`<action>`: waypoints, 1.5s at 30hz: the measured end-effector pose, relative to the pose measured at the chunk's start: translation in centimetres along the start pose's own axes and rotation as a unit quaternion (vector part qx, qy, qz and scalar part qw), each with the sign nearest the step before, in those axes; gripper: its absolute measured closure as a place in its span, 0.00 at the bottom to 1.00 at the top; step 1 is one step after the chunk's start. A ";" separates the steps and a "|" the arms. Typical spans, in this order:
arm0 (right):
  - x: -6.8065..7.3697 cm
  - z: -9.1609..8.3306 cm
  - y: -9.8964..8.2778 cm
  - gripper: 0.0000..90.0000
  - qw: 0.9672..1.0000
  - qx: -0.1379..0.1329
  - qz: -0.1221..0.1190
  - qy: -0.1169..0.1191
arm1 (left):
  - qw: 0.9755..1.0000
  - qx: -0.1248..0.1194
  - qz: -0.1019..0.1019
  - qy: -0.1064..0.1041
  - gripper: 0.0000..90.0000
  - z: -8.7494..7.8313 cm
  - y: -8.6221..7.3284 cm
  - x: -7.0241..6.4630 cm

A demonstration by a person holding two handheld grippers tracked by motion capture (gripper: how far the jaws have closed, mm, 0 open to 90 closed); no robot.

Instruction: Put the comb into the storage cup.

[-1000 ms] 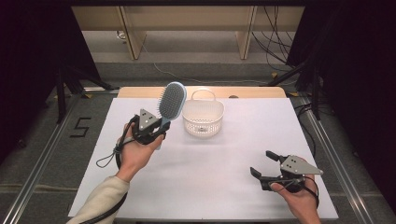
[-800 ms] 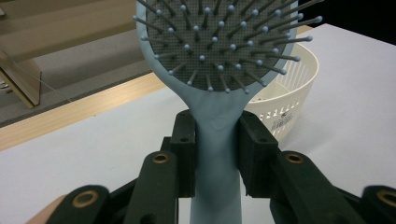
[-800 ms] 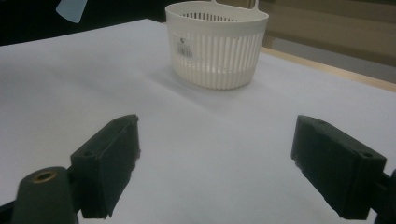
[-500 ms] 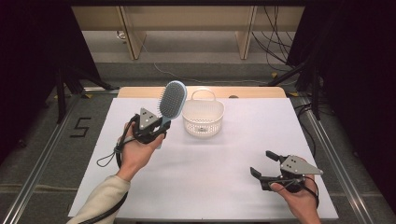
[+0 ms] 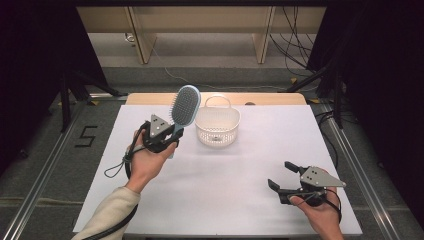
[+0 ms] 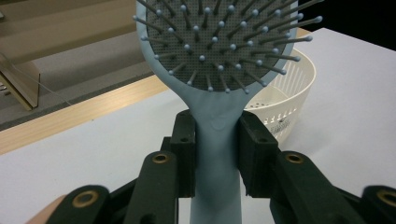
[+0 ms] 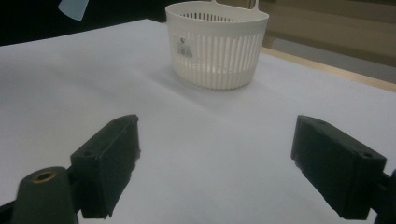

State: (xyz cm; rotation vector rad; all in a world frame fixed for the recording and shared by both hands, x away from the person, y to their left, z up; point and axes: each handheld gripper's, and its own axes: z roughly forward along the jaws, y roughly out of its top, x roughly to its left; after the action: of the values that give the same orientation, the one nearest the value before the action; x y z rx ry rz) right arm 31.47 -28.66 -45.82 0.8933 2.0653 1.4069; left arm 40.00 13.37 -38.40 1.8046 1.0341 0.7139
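Down at the near edge of the white bench (image 5: 240,200), the right gripper (image 5: 284,178) sits low in the person's right hand (image 5: 320,215), jaws spread wide with nothing between them, just bare bench top showing in the gap in the right gripper view. It points up the bench toward the basket, well apart from it. Over on the left, a cream sleeve (image 5: 107,215) comes in from the bottom corner and the left hand (image 5: 147,162) holds the left gripper (image 5: 175,136) raised off the bench, a black cable (image 5: 117,167) looping down from it. Its jaws are clamped on the handle of a pale blue hairbrush (image 6: 219,70), one black pad on each side of the neck just below the head, as the left gripper view shows up close. The brush stands nearly upright, tilted a little, its grey cushion and ball-tipped bristles facing the person. The head of the brush rises just beside the left rim of the white slatted basket (image 5: 217,127), which stands on the bench with its thin handle up. Beyond the basket runs the bench's wooden far edge (image 5: 270,98), then the grey floor (image 5: 210,75).
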 end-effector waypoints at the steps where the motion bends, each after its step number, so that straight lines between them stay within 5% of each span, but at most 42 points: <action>1: 0.0 0.0 0.0 0.18 1.000 0.000 0.000 0.000 | 1.000 0.000 0.000 -0.001 0.78 0.0 0.0 0.0; 45: 0.0 0.0 0.0 0.18 1.000 -0.001 0.001 0.001 | 1.000 -0.006 -0.005 -0.002 0.78 0.3 0.6 -0.2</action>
State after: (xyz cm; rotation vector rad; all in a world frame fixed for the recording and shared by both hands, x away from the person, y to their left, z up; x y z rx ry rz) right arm 31.49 -28.69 -45.84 0.8933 2.0645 1.4111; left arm 40.39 12.95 -38.03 1.7894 1.0328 0.7079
